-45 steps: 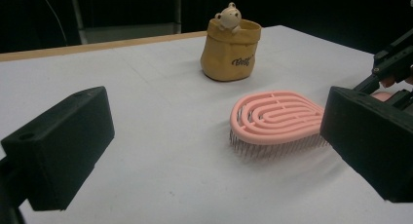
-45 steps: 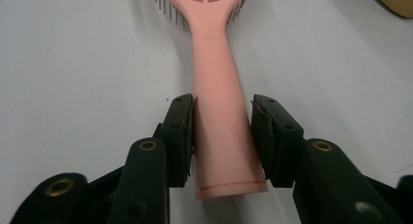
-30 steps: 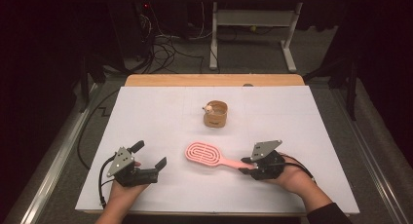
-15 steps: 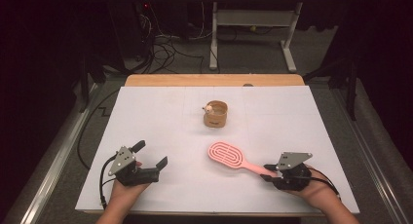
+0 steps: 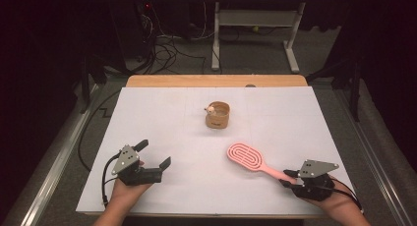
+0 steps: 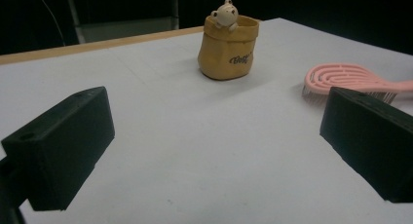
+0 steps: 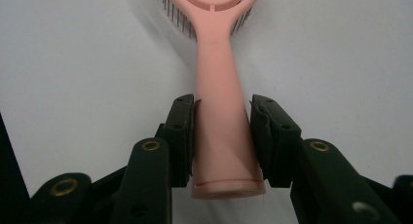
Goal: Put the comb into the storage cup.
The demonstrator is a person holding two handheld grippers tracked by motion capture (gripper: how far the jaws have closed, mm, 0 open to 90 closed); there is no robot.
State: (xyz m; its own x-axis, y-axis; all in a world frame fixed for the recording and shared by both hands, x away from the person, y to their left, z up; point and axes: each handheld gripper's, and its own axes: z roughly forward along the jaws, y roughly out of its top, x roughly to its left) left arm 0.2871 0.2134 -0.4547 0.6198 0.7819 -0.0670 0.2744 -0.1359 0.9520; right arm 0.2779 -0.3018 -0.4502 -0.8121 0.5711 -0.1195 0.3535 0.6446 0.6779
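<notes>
A tan pot (image 5: 218, 116) with a small bear figure (image 5: 211, 109) on its rim stands upright at the centre of the white surface (image 5: 162, 113), toward its far side.

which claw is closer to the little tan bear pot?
Left, though not by much. The left claw sits open toward the near-left of the pot, with bare table between. The right claw is farther off at the near-right edge, shut on the pink brush handle.

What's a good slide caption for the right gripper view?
Right gripper clamped on the handle of a pink plastic hairbrush over the white table.
</notes>
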